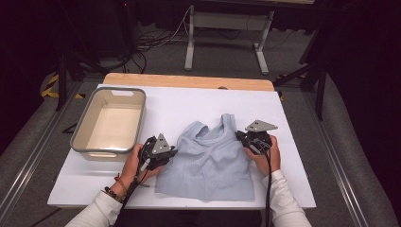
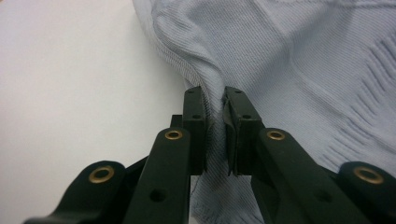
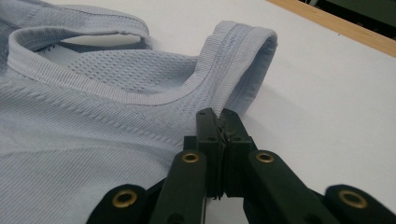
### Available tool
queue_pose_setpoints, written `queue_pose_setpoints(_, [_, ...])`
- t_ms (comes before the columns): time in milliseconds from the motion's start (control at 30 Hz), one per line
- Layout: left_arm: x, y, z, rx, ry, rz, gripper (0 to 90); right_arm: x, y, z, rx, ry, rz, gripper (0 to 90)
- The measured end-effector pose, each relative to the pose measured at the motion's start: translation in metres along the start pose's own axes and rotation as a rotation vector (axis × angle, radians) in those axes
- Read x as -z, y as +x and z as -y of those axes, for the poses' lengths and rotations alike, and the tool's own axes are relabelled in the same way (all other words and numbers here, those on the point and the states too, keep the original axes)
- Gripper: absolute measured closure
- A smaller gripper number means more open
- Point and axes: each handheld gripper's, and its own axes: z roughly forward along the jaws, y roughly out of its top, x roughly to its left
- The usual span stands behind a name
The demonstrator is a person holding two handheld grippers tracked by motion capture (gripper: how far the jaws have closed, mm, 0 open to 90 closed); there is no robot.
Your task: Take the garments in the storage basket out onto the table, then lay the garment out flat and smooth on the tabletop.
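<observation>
A pale blue ribbed sleeveless top lies flat on the white board, straps pointing away from me. My left gripper is at the top's left side edge, and in the left gripper view its jaws pinch a raised fold of the top's fabric. At the top's right edge below the armhole sits my right gripper. In the right gripper view its jaws are pressed together on the top's hem beside the right strap.
A grey-rimmed rectangular tub with a pale inside stands on the board at the left, close to my left hand. The wooden table edge runs behind the board. Frame legs and cables lie on the floor beyond.
</observation>
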Motion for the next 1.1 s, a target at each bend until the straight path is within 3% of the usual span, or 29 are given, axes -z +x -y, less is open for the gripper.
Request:
queue_pose_setpoints(433, [-0.004,-0.004,0.005,-0.031,0.031,0.021,79.1,0.002,0.001,0.009,0.001,-0.012,0.002,87.9])
queue_pose_setpoints(667, [-0.002,0.001,0.005,-0.003,0.005,0.029,74.3,0.003,0.0,0.008,0.002,-0.024,-0.002,87.8])
queue_pose_setpoints(867, [0.011,0.012,-0.005,0.043,-0.056,0.01,60.0,0.007,0.003,0.008,0.012,-0.027,0.006,87.5])
queue_pose_setpoints(933, [0.014,0.023,-0.017,0.092,-0.113,0.028,56.5,0.008,0.003,0.008,0.017,-0.023,0.006,87.1])
queue_pose_setpoints(1033, [0.008,0.027,-0.028,0.1,-0.123,0.029,55.0,0.009,0.003,0.007,0.026,-0.008,0.005,82.8])
queue_pose_setpoints(1100, [-0.005,0.028,-0.04,0.068,-0.088,0.004,54.2,0.01,0.004,0.007,0.024,-0.007,-0.002,77.7])
